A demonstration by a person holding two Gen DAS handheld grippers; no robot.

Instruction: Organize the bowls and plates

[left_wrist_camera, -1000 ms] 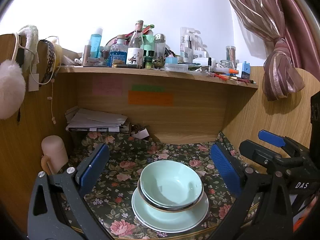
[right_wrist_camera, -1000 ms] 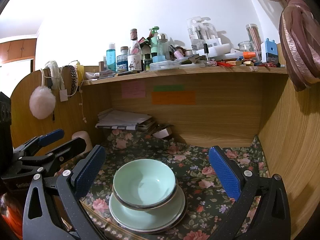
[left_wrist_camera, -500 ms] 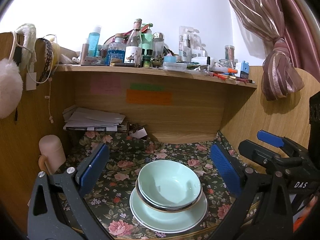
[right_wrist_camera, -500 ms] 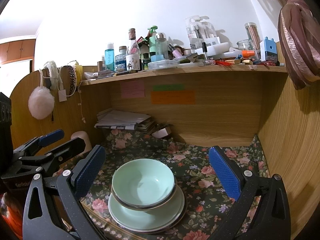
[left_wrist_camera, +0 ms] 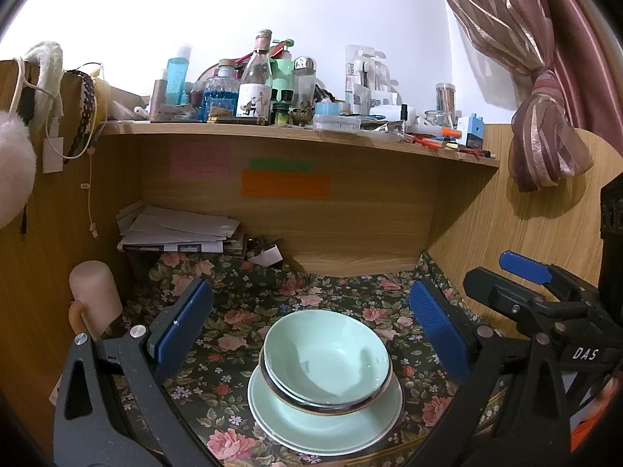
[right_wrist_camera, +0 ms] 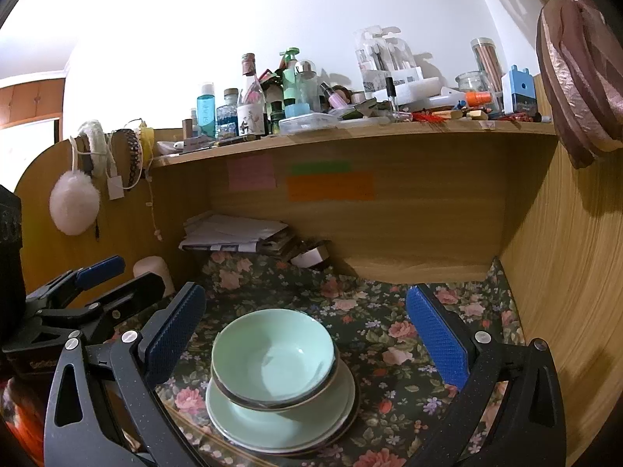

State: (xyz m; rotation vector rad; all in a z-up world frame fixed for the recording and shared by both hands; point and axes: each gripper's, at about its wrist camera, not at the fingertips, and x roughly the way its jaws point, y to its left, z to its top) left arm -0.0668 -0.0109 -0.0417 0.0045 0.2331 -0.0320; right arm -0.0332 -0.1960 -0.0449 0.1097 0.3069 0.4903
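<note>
Pale green bowls [left_wrist_camera: 326, 354] with dark gold-edged rims sit nested on stacked pale green plates [left_wrist_camera: 296, 424] on the floral cloth, near the desk's front edge. The same stack shows in the right wrist view as bowls [right_wrist_camera: 272, 354] on plates [right_wrist_camera: 253, 420]. My left gripper [left_wrist_camera: 311, 327] is open and empty, its blue pads either side of the stack and raised behind it. My right gripper [right_wrist_camera: 307, 327] is open and empty, likewise straddling the stack. Each gripper also shows at the edge of the other's view.
A floral cloth [left_wrist_camera: 241, 303] covers the desk inside a wooden alcove. A pile of papers [left_wrist_camera: 179, 229] lies at the back left, a pink cylinder [left_wrist_camera: 93, 292] by the left wall. A crowded shelf of bottles [left_wrist_camera: 253, 89] runs overhead. A tied curtain [left_wrist_camera: 545, 136] hangs right.
Both views have shifted slightly, with the stack a touch further left and lower. Both grippers stay open and the dishes have not moved.
</note>
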